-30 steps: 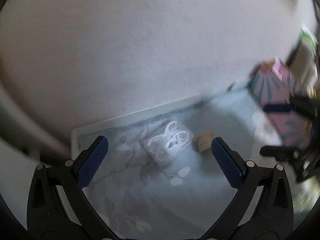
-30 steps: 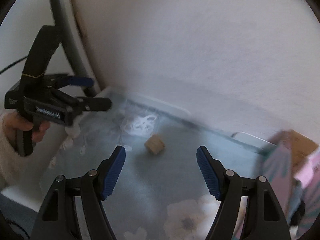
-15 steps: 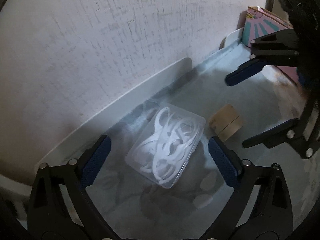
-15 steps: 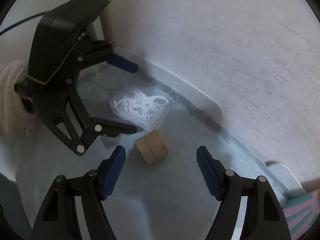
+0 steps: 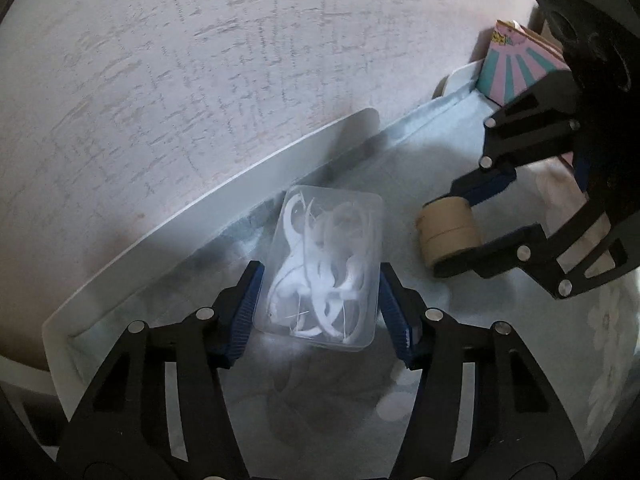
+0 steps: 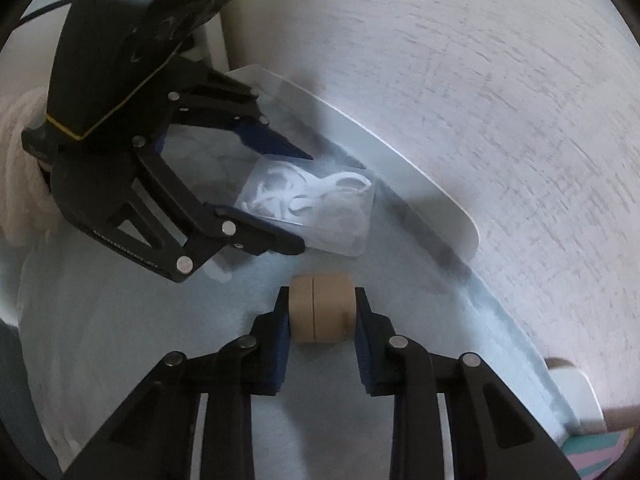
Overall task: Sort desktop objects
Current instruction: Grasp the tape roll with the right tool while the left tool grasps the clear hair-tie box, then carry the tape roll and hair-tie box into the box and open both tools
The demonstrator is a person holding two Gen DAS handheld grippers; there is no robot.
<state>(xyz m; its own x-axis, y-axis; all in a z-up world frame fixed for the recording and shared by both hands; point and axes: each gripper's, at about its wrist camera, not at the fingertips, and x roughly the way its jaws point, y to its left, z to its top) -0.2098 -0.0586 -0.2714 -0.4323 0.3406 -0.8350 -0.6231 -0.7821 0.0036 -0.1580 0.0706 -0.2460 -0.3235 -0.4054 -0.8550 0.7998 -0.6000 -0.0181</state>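
In the left wrist view, my left hand-held gripper (image 5: 318,312) is closing around the clear box of white picks (image 5: 326,270), lower centre on the counter (image 5: 420,168); earlier its jaws were spread wide. In the right wrist view, my right hand-held gripper (image 6: 322,320) is clamping the brown tape roll (image 6: 322,306), centre frame, previously untouched. Next I judge both need lifting.

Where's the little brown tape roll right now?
The brown tape roll sits low in the right wrist view, between the pads of the right hand-held gripper, just right of the clear plastic box on the floral cloth.
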